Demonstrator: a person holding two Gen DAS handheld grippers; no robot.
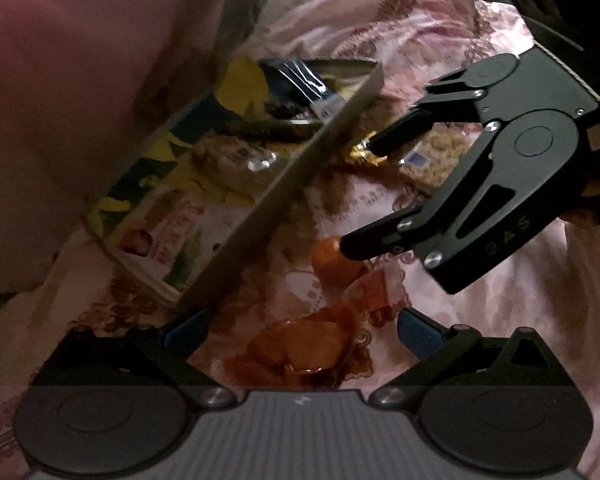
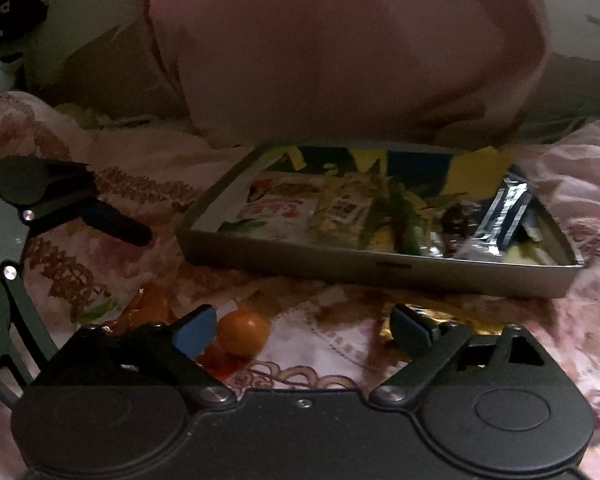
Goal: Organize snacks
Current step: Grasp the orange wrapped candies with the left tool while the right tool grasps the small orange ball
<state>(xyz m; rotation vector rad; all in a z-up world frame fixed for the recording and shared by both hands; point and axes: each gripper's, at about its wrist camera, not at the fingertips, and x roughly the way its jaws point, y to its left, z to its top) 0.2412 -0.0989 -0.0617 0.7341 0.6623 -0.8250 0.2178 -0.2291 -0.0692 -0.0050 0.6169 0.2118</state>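
Left gripper (image 1: 300, 330): jaws wide apart, empty, above orange wrapped sweets (image 1: 300, 350) on the pink patterned cloth (image 1: 500, 320). Shallow grey tray (image 2: 380, 276): centre, on the cloth, holding snack packets (image 2: 276, 210) and a dark foil bar (image 2: 504, 208). Right gripper (image 2: 302, 330): jaws wide, nothing gripped; orange round sweet (image 2: 244, 330) just beside its left finger, gold wrapper (image 2: 388, 330) by its right.

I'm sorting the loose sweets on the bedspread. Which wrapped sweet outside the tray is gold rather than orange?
The gold-wrapped sweet, on the bedspread just before the tray, by the right gripper's right-hand finger. The orange sweets lie by its other finger.
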